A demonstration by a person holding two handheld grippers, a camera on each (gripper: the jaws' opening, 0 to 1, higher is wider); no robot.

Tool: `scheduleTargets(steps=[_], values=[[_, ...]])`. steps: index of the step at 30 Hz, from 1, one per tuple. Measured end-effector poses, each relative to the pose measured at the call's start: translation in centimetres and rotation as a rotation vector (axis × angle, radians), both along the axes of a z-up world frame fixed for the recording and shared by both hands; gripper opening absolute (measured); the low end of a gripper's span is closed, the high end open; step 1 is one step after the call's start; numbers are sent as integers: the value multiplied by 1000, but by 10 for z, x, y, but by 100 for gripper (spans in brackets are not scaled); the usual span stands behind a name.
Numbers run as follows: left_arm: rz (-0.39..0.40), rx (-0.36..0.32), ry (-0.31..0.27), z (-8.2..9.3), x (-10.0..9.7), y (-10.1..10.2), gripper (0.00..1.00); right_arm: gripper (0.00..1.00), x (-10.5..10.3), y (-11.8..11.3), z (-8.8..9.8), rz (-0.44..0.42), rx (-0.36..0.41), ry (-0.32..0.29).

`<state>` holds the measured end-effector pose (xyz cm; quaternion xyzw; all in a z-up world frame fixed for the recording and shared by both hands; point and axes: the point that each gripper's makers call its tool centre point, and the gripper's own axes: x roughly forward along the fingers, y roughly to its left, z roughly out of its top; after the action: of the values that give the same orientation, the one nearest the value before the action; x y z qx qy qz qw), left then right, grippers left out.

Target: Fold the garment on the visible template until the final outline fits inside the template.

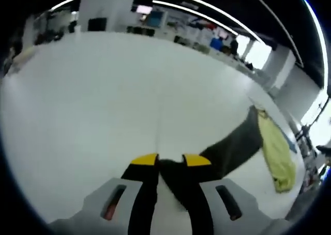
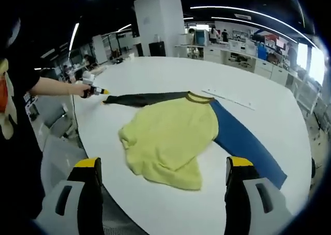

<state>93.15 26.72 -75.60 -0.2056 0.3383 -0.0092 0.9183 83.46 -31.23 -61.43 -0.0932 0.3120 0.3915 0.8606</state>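
— Where's the yellow long-sleeved cloth garment (image 2: 168, 139)?
— Near the white worktop (image 2: 258, 85) edge. My left hand-held gripper (image 1: 170, 163) pinches its dark sleeve (image 1: 235, 144), stretching it flat; the right hand-held gripper (image 2: 163, 165) hangs wide open, empty.

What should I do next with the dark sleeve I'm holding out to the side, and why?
Probably carry the dark sleeve back over the yellow body. The left gripper is shut on its cuff and the sleeve lies stretched far out across the white table, well beyond the body. The right gripper hangs open, free to take the blue sleeve afterwards.
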Motion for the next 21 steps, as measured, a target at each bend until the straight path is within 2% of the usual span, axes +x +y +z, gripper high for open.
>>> scheduleTargets(steps=[1, 2, 5, 7, 10, 11, 12, 13, 14, 17, 21], values=[[-4, -24, 18, -3, 0, -2, 19, 100, 1, 1, 0, 1, -1, -1], [-18, -20, 29, -6, 1, -2, 20, 100, 3, 2, 0, 1, -2, -1], [-62, -13, 114, -18, -8, -8, 16, 100, 4, 3, -1, -3, -9, 2], [-63, 11, 92, -16, -6, -7, 11, 100, 4, 2, -1, -7, -11, 5], [-78, 30, 99, -16, -7, -7, 8, 100, 5, 1, -3, -17, -16, 10], [-96, 48, 104, -17, -7, -7, 6, 100, 5, 0, -3, -20, -17, 11], [-140, 87, 140, -20, -13, -9, 0, 100, 6, 0, -4, -23, -18, 12], [-190, 113, 161, -21, -20, -13, 0, 100, 6, 0, -5, -26, -18, 13], [-178, 133, 144, -18, -16, -9, 0, 100, 6, 1, -5, -27, -18, 13], [-233, 207, 138, -16, -15, -8, 0, 100, 8, 2, -6, -32, -13, 17], [-258, 235, 142, -10, -16, -9, 0, 100, 8, 4, -6, -32, -13, 16]])
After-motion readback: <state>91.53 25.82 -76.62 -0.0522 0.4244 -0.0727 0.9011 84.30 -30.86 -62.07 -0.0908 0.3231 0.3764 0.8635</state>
